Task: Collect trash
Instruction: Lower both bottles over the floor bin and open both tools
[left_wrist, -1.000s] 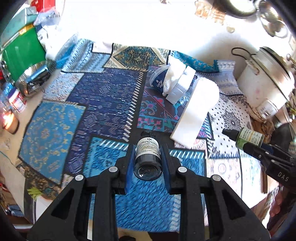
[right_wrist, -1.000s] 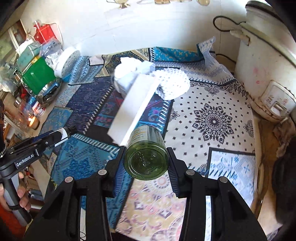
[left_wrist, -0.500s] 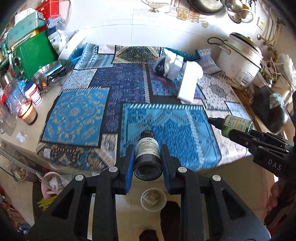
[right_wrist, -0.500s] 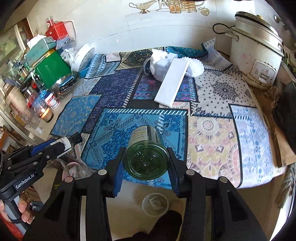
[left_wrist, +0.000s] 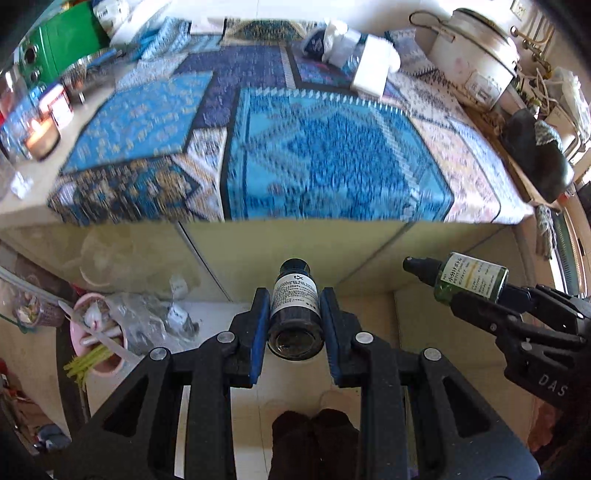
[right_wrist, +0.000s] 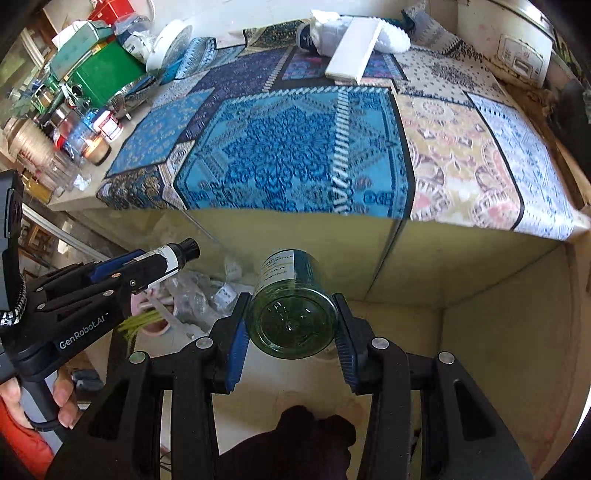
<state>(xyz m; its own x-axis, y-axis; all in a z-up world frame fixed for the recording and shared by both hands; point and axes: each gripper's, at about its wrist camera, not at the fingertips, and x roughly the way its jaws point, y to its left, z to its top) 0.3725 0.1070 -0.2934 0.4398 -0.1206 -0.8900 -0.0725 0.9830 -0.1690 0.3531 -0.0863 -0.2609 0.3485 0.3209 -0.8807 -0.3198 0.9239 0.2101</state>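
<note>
My left gripper (left_wrist: 295, 314) is shut on a small dark bottle (left_wrist: 294, 310) with a white label and black cap. My right gripper (right_wrist: 291, 325) is shut on a green glass bottle (right_wrist: 291, 314), its round base toward the camera. Both are held off the table, in front of its front edge and above the floor. The green bottle also shows in the left wrist view (left_wrist: 469, 278), and the dark bottle in the right wrist view (right_wrist: 166, 258). A white box (right_wrist: 352, 50) and crumpled white wrappers (right_wrist: 325, 27) lie at the table's far side.
The table (right_wrist: 295, 155) carries a patterned blue cloth. A green tin (right_wrist: 103, 70), jars and a lit candle (right_wrist: 94, 147) crowd its left edge. A white rice cooker (left_wrist: 476, 55) stands at the back right. A pink bin (left_wrist: 96, 343) with trash sits on the floor at the left.
Both grippers have pulled back from over the table and dropped below its front edge, still holding their bottles. The floor and cabinet front now fill the lower view.
</note>
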